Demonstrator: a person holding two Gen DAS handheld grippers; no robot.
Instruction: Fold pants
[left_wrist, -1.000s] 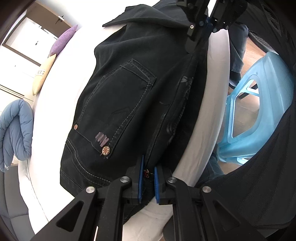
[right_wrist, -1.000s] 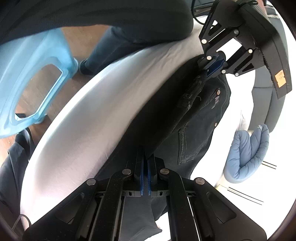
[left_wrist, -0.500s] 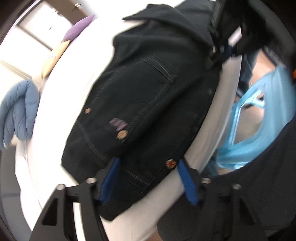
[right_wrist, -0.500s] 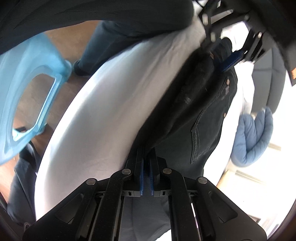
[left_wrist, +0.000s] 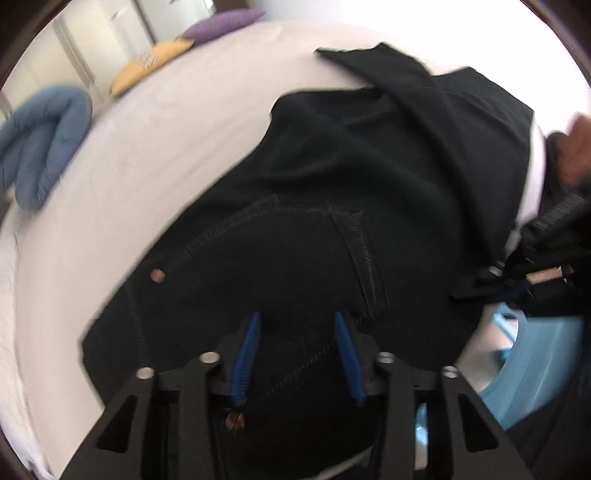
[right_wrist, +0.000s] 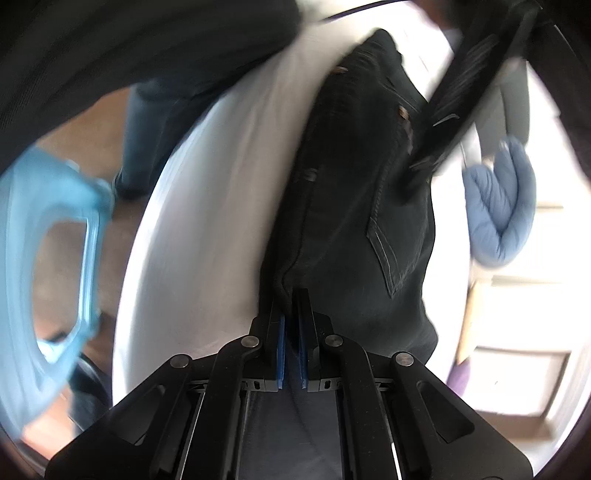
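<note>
Black denim pants (left_wrist: 332, 206) lie folded on a white bed (left_wrist: 155, 140), back pocket up, a leg flap lying across the far end. My left gripper (left_wrist: 297, 321) is open and hovers over the waist end, holding nothing. My right gripper (right_wrist: 293, 295) is shut on a fold of the pants (right_wrist: 354, 192) at their near edge. The right gripper also shows in the left wrist view (left_wrist: 517, 280) at the pants' right edge. The left gripper's body (right_wrist: 465, 92) crosses the upper right of the right wrist view, blurred.
A light blue plastic stool (right_wrist: 40, 266) stands on the wooden floor beside the bed; it also shows in the left wrist view (left_wrist: 535, 365). A rolled blue duvet (left_wrist: 40, 147), a yellow pillow (left_wrist: 151, 66) and a purple pillow (left_wrist: 221, 22) lie at the bed's far side.
My left gripper has opened and let go of the waistband, then swung over the pants. My right gripper stays shut on the fabric and has shifted with it.
</note>
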